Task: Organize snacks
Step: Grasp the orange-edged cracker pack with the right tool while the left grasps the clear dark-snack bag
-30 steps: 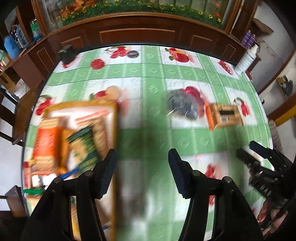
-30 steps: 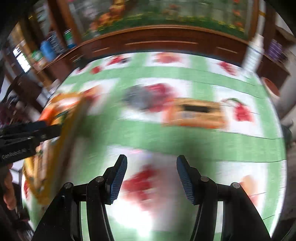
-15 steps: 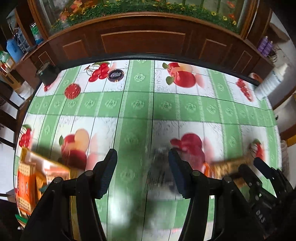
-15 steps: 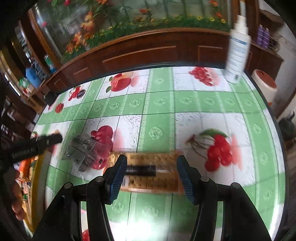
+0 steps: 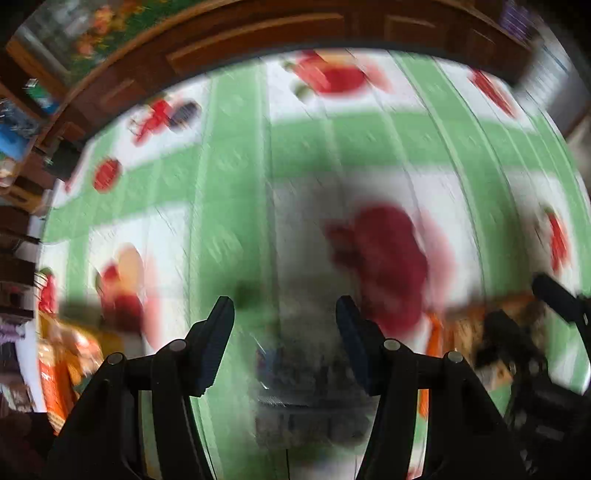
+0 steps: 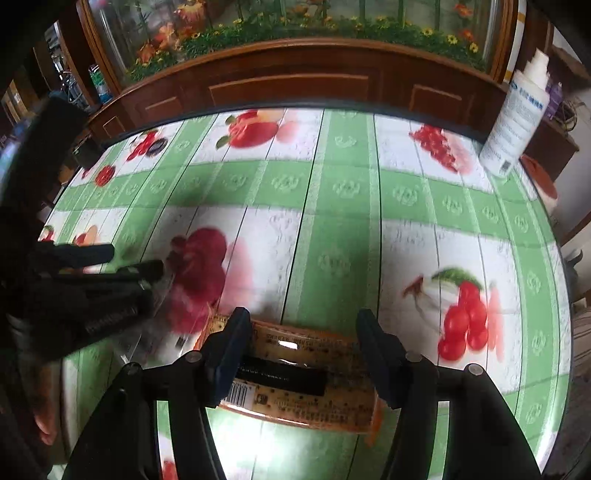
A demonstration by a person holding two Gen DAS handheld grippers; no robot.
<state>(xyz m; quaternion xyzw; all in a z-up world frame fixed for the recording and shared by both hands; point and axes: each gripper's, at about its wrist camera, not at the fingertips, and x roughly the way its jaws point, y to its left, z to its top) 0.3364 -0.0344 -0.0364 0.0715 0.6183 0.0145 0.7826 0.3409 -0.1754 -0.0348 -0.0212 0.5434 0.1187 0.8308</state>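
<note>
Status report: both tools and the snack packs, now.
Right tool open, straddling the orange rectangular snack pack flat on the table. Left tool open over the clear plastic bag of dark snacks; view blurred. Nothing between them.

This is a lived-in home dining room: a round table (image 6: 458, 206) is covered with a glossy green-and-white checked oilcloth printed with apples and cherries. Behind it runs a curved dark-brown wooden sideboard with panelled doors (image 6: 288, 85), topped by a glass-fronted display of orange and yellow artificial flowers (image 6: 258, 26). A tall white plastic bottle with a blue label (image 6: 517, 118) stands at the table's far right edge, and cluttered household shelves (image 6: 96, 85) show at the far left.
</note>
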